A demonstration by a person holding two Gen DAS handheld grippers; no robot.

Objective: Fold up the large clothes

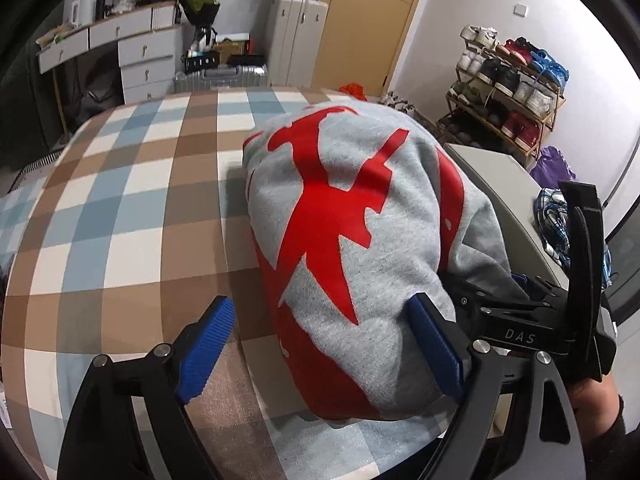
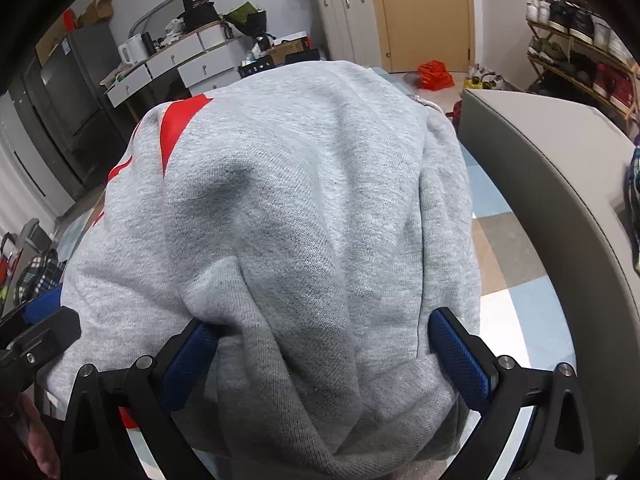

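1. You are working over a bed with a checked cover [image 1: 120,216] in brown, blue and white. Behind it, at twelve o'clock in the left wrist view, stand a white suitcase [image 1: 298,36] and a tan door [image 1: 372,24]. A white drawer desk [image 1: 120,48] sits at ten o'clock and a shoe rack [image 1: 508,88] at two o'clock.
2. The grey sweatshirt [image 1: 360,216] with its large red print lies bundled on the cover. It fills the centre of the left wrist view and reaches down towards six o'clock.
3. Your left gripper [image 1: 320,352] has its blue pads spread wide. The pad at five o'clock touches the side of the sweatshirt, while the pad at seven o'clock stands apart from it over the bare cover, so nothing is clamped.
4. Your right gripper [image 2: 328,356] has grey fabric bunched between its two blue pads. The cloth folds in against both of them, so it is gripping the sweatshirt [image 2: 300,200].
5. In the right wrist view, a grey padded bed end [image 2: 560,168] curves past at three o'clock. The black frame of the left gripper shows at eight o'clock, touching the sweatshirt's edge.
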